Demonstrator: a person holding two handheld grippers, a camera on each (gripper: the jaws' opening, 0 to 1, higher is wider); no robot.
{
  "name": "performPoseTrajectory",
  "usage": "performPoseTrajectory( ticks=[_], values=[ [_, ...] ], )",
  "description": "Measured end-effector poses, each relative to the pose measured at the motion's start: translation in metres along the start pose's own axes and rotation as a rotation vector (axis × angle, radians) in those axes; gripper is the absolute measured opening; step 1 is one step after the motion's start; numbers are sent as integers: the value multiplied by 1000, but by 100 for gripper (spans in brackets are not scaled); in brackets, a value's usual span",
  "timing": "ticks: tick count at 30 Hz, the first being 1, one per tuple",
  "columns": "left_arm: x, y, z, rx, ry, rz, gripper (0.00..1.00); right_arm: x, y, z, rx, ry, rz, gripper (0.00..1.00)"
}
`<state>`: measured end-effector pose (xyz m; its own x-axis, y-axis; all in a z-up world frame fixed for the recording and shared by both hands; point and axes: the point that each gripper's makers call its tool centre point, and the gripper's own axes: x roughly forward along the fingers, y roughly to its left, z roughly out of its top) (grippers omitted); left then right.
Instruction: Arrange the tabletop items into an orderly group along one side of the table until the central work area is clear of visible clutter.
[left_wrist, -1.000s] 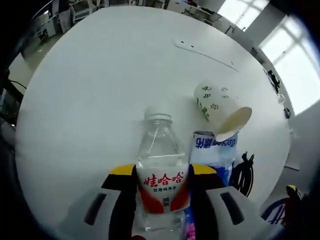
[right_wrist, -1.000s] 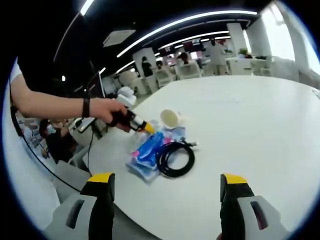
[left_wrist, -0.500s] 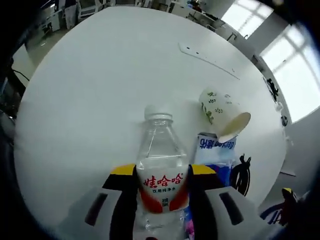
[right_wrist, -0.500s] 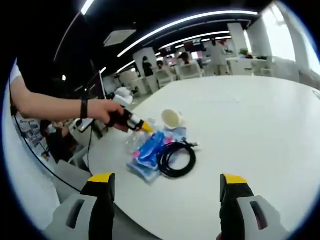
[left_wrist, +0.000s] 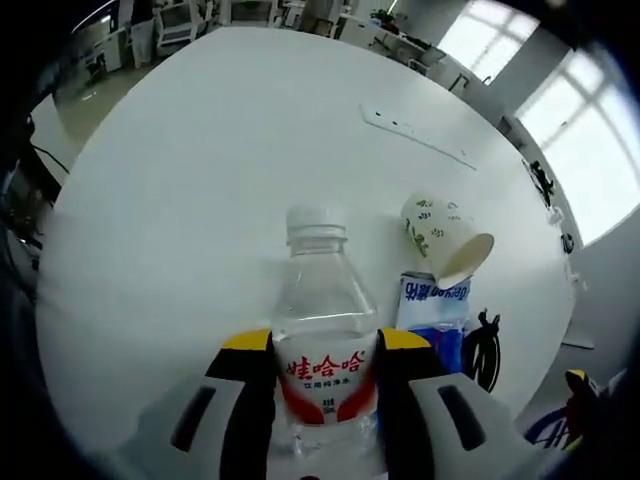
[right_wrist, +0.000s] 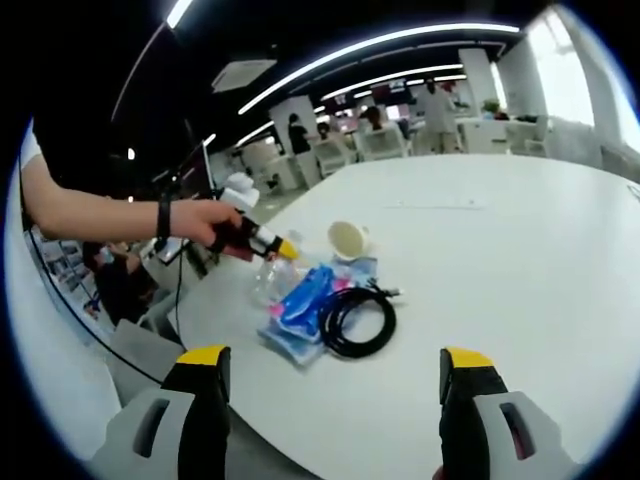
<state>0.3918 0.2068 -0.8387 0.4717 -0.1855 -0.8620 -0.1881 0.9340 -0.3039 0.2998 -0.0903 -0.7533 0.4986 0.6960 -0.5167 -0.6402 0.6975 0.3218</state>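
Observation:
My left gripper (left_wrist: 325, 345) is shut on a clear water bottle (left_wrist: 322, 300) with a red and white label, its white cap pointing away from the camera. To its right on the white table (left_wrist: 180, 180) lie a tipped paper cup (left_wrist: 445, 240), a blue packet (left_wrist: 432, 310) and a black cable (left_wrist: 485, 345). In the right gripper view a hand holds the left gripper (right_wrist: 258, 238) over the bottle (right_wrist: 270, 282), beside the packet (right_wrist: 300, 305), coiled cable (right_wrist: 355, 315) and cup (right_wrist: 348, 238). My right gripper (right_wrist: 335, 356) hangs open near the table's edge, holding nothing.
A long white strip (left_wrist: 420, 125) lies farther across the table. The table (right_wrist: 520, 260) spreads wide and bare to the right of the items. Chairs, desks and people (right_wrist: 435, 100) fill the room behind. The person's arm (right_wrist: 90, 212) reaches in from the left.
The left gripper still holds the bottle and has shifted slightly, so the cup and packet sit a little lower and farther right in its view. The right gripper stays open and still.

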Motion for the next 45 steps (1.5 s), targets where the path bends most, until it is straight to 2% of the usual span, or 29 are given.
performPoseTrajectory(
  ticks=[16,45],
  values=[
    [-21,14,8,14,-63,5,37,3,8,3,-16,-5,16,88],
    [-46,19,-4,64,-140,8,36,4,18,0,-34,-14,29,87]
  ],
)
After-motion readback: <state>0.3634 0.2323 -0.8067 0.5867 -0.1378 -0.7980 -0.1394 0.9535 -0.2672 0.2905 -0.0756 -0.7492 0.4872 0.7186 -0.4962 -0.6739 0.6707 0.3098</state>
